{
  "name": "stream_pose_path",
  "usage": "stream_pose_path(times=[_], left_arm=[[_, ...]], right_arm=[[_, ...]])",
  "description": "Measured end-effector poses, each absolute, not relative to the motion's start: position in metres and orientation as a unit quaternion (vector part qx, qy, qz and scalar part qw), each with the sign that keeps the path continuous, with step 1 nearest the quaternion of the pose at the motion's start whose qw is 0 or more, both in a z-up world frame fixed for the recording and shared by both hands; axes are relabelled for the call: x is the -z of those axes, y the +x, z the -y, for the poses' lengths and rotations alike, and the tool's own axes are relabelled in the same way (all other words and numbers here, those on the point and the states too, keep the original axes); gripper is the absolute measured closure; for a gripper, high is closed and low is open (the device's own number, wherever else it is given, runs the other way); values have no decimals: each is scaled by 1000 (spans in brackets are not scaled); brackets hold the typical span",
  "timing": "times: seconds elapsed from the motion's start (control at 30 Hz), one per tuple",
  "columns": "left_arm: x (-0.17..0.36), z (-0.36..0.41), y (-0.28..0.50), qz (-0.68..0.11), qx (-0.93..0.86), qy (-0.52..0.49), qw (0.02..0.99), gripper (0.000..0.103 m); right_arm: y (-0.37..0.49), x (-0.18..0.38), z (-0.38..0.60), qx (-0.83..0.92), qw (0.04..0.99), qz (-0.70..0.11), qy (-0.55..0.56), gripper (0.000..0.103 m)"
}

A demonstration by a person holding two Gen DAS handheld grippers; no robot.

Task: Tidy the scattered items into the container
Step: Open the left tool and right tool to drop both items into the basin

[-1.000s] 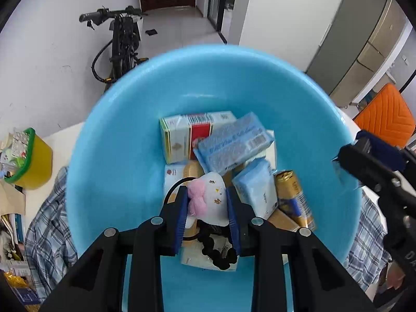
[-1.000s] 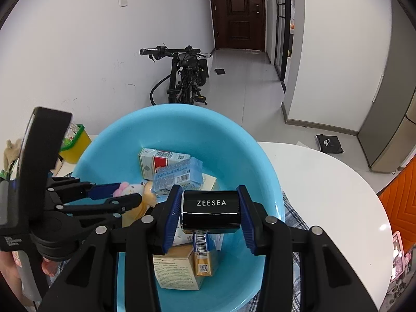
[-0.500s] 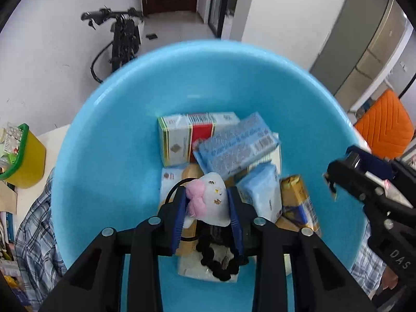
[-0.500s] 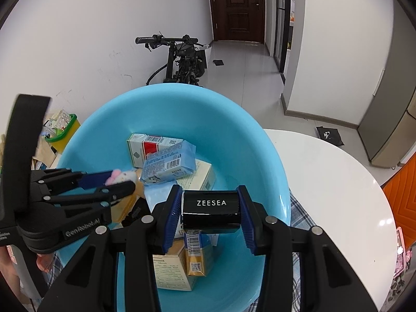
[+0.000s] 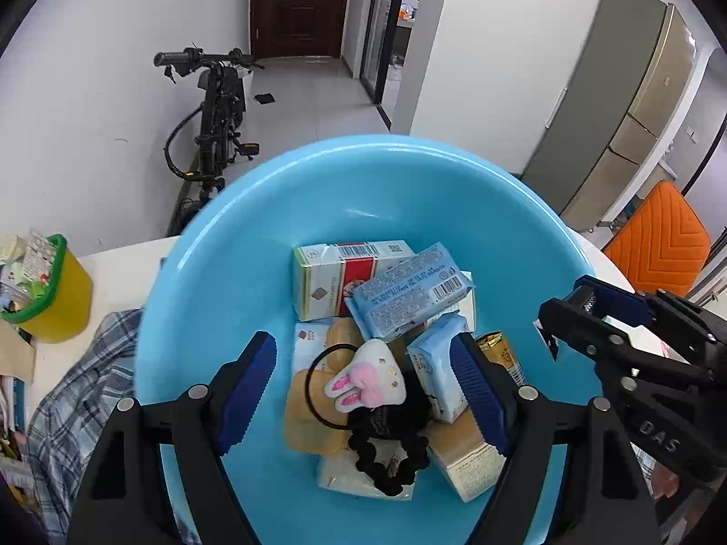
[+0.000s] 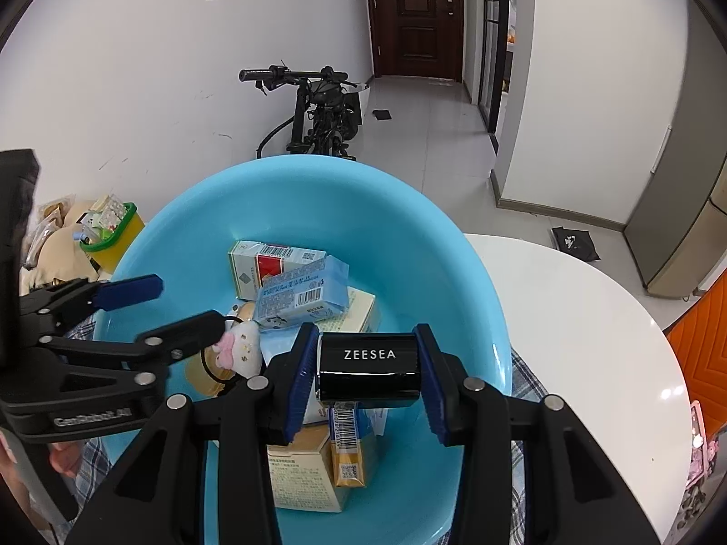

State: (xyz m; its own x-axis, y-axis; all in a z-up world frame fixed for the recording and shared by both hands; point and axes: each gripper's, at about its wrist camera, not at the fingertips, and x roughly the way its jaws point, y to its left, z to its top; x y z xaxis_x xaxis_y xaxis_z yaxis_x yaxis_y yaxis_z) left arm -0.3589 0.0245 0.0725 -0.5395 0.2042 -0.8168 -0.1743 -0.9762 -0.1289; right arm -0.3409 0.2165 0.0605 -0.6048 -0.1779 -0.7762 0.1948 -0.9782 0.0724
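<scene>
A light blue basin (image 5: 218, 272) (image 6: 454, 281) holds several boxes and packets. My left gripper (image 5: 363, 386) is open above it; it also shows in the right wrist view (image 6: 172, 309). A white and pink bunny hair tie (image 5: 368, 374) (image 6: 241, 345) lies free on the pile between the open fingers. My right gripper (image 6: 367, 374) is shut on a black ZEESEA box (image 6: 368, 370) and holds it over the basin's near right side. The right gripper also shows at the right in the left wrist view (image 5: 586, 306).
A yellow tub with a green rim (image 5: 50, 290) (image 6: 113, 236) stands left of the basin. A plaid cloth (image 5: 77, 399) lies under the basin on a white round table (image 6: 568, 318). A bicycle (image 6: 318, 109) leans at the wall beyond. An orange chair (image 5: 659, 240) is at right.
My left gripper has opened and let go of the bunny hair tie, which now rests on the pile in the basin. The right gripper still holds the black box.
</scene>
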Motion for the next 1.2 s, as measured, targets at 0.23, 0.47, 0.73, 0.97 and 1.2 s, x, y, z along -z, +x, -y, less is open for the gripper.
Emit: stream_pose_path(times=[0.23,0.47,0.73,0.97,1.2], left_arm=[[-95,-19,-348,26,-886,-448,121,21],[-102,3,-344,79,-890,-429,134,13],[-79,6,-346,39,-868,-473,147,13],[-66,-2,-342,59,-840,-502,198,13],[-74,-9,-325,44,-878,-441,182,13]], right_arm=[[-345,-46,-215,893,88,-21,440,62],[-346,-33,-215,892,63,-58,445,62],[-346,-25,-219,889,69,-45,450,62],[-344,-18,-212,891,72,-42,446,48],[-332,-32,-211,898,78,-47,430,26]])
